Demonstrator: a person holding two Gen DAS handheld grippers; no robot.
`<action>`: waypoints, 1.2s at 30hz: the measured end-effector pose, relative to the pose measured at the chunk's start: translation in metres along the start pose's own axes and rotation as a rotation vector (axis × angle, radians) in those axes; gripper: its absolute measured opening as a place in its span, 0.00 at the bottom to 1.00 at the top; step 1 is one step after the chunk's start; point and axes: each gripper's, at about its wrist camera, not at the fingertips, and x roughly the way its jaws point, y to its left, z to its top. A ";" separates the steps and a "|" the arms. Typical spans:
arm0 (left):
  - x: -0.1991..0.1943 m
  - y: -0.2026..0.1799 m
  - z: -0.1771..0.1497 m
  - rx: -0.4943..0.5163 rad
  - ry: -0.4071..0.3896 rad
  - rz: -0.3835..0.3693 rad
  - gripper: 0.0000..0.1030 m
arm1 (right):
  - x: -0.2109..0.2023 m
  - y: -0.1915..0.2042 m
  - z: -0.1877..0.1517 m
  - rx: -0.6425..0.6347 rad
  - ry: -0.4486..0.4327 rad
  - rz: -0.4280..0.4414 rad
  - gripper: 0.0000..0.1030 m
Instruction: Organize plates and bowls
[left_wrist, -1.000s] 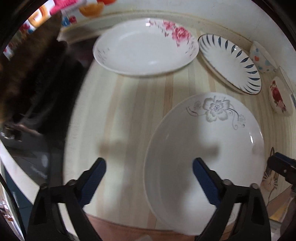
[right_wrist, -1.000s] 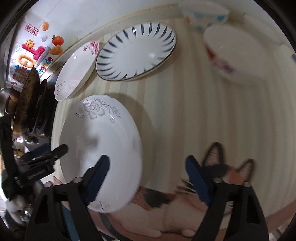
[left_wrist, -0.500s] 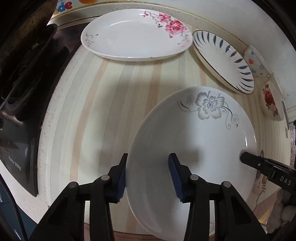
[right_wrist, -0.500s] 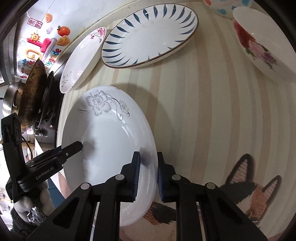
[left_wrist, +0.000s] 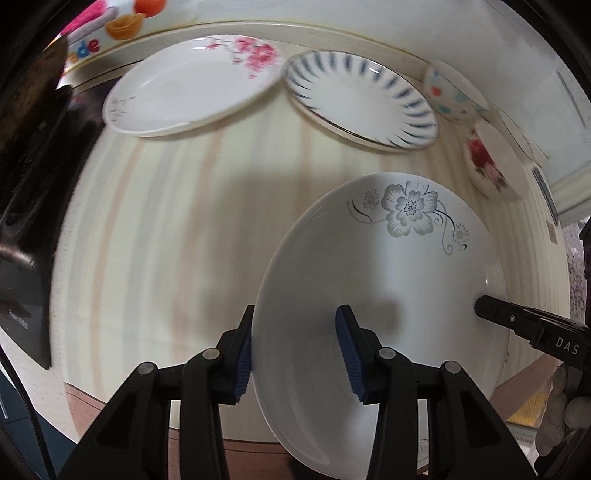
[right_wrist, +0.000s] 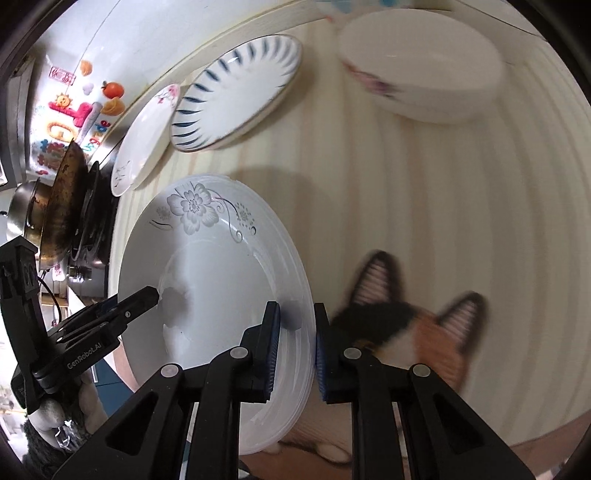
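A white plate with a grey flower (left_wrist: 388, 280) (right_wrist: 221, 266) hangs tilted above the striped counter, held from both sides. My left gripper (left_wrist: 295, 350) is shut on its left rim. My right gripper (right_wrist: 295, 347) is shut on the opposite rim, and its fingertip (left_wrist: 495, 308) shows at the plate's right edge. Behind lie a pink-flower plate (left_wrist: 192, 81) (right_wrist: 144, 136) and a blue-striped plate (left_wrist: 362, 99) (right_wrist: 236, 88). A spotted bowl (left_wrist: 450, 92) and a red-rose bowl (left_wrist: 487, 162) (right_wrist: 421, 66) stand at the back right.
A stove with a dark wok (right_wrist: 62, 206) borders the counter (left_wrist: 166, 229) on the left. A cat-picture mat (right_wrist: 413, 332) lies near the front edge. The tiled wall with stickers (right_wrist: 74, 110) closes the back. A gloved hand (left_wrist: 557, 413) holds the right gripper.
Both grippers closed on the grey-flower plate's opposite rims. Since half a second ago the plate has risen off the counter and shifted right, tilting slightly.
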 end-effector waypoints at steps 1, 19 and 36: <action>0.003 -0.007 -0.001 0.013 0.006 -0.004 0.38 | -0.003 -0.006 -0.003 0.008 -0.002 -0.003 0.18; 0.031 -0.047 -0.012 0.037 0.082 0.016 0.39 | -0.015 -0.063 -0.035 0.073 0.046 -0.012 0.19; -0.051 0.054 0.104 -0.260 -0.185 0.099 0.39 | -0.092 0.047 0.065 -0.054 -0.058 0.198 0.53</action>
